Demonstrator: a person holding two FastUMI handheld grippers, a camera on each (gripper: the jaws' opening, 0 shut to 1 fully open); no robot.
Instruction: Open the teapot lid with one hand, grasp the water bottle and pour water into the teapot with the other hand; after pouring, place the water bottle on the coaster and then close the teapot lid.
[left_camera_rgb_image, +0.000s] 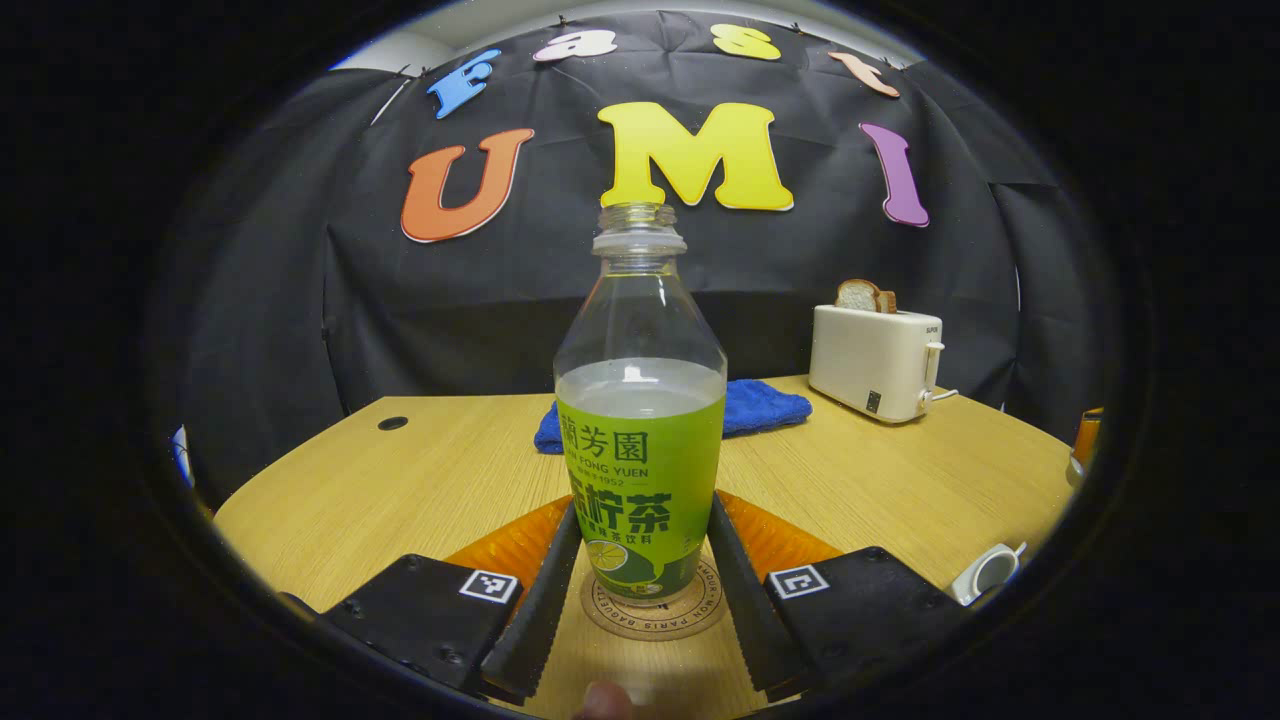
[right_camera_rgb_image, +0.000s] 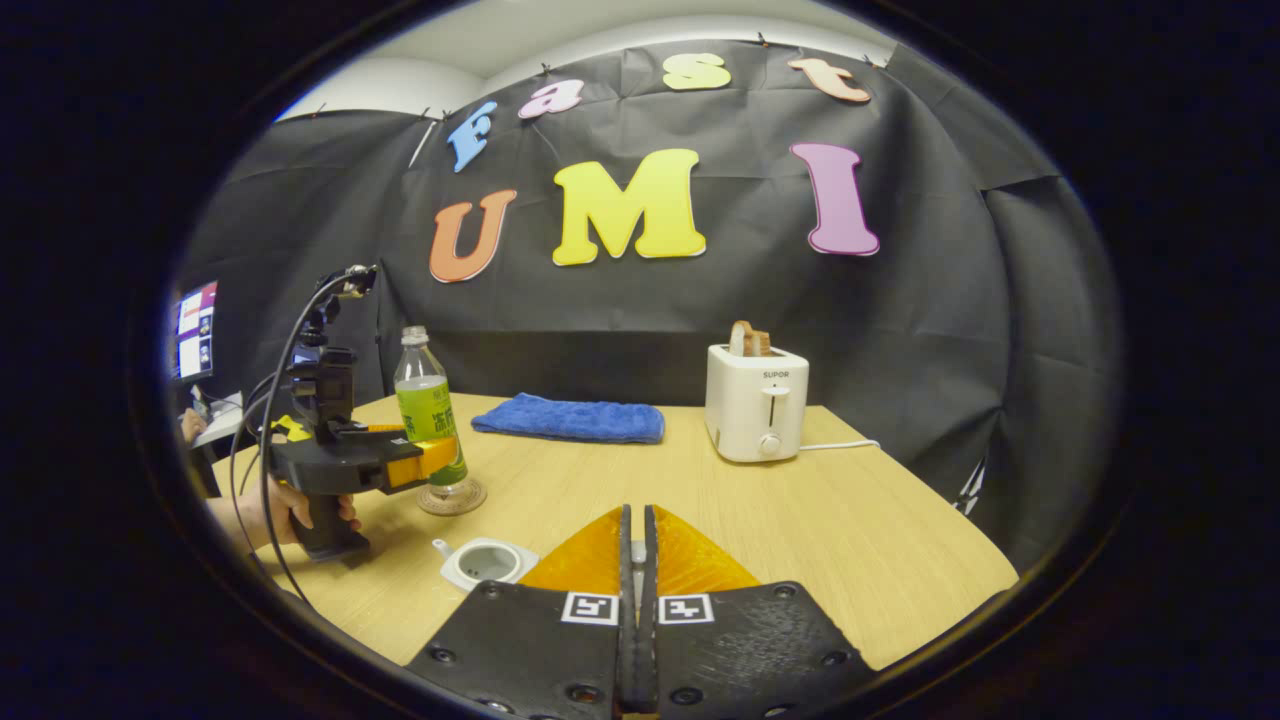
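The water bottle (left_camera_rgb_image: 640, 440) has a green label, no cap and is about half full. It stands upright on the round cork coaster (left_camera_rgb_image: 655, 615). My left gripper (left_camera_rgb_image: 645, 510) has a finger against each side of the bottle's lower part. In the right gripper view, the same bottle (right_camera_rgb_image: 428, 410) sits on the coaster (right_camera_rgb_image: 452, 498), with the left gripper (right_camera_rgb_image: 430, 460) around it and a hand (right_camera_rgb_image: 270, 510) holding its grip. The white teapot (right_camera_rgb_image: 485, 562) stands open, without its lid. My right gripper (right_camera_rgb_image: 635, 515) is shut above the table, with a pale sliver of the lid between its fingers.
A white toaster (right_camera_rgb_image: 755, 400) with bread in it stands at the back of the wooden table (right_camera_rgb_image: 850, 530). A folded blue towel (right_camera_rgb_image: 570, 418) lies to its left. In the left gripper view, the teapot (left_camera_rgb_image: 985, 572) is at the lower right.
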